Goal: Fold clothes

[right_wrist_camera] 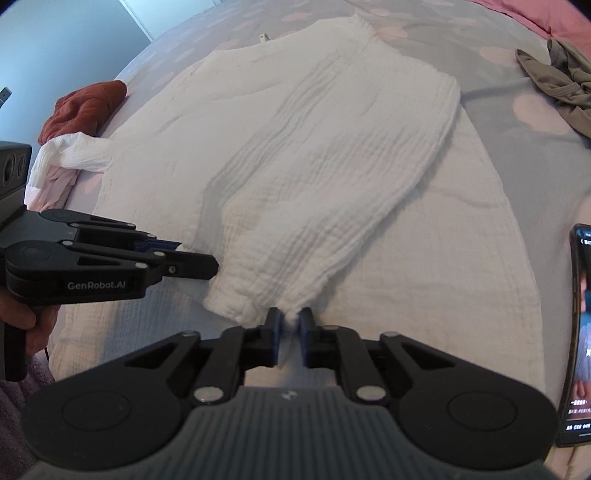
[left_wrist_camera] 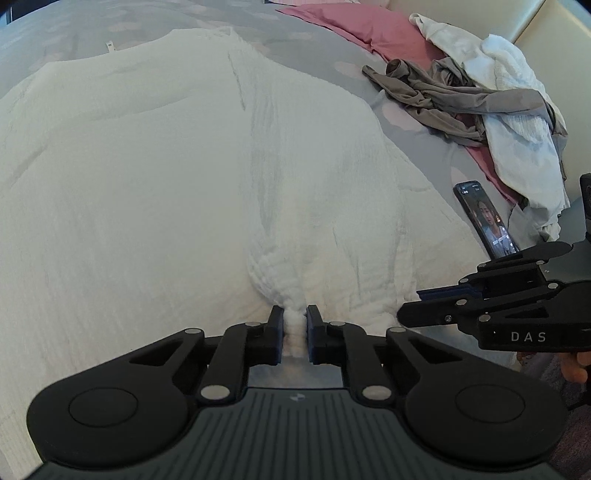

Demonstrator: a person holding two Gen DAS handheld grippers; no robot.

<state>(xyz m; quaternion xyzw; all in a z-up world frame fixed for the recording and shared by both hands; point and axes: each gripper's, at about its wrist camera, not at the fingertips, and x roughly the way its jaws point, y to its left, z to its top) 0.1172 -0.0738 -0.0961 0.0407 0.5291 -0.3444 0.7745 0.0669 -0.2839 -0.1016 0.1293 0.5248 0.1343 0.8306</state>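
A white crinkled garment (left_wrist_camera: 166,177) lies spread on the bed, and it also shows in the right wrist view (right_wrist_camera: 314,147) with one sleeve folded across its body. My left gripper (left_wrist_camera: 294,325) is shut on a bunch of its near hem. My right gripper (right_wrist_camera: 289,325) is shut on the cuff end of the folded sleeve near the hem. The right gripper shows at the right of the left wrist view (left_wrist_camera: 417,314). The left gripper shows at the left of the right wrist view (right_wrist_camera: 210,267). The two grippers are side by side and close together.
A phone (left_wrist_camera: 487,221) with a lit screen lies right of the garment, also in the right wrist view (right_wrist_camera: 576,332). A pile of grey and white clothes (left_wrist_camera: 480,103) sits on a pink pillow (left_wrist_camera: 369,29). A rust-red cloth (right_wrist_camera: 85,107) lies at the bed's left edge.
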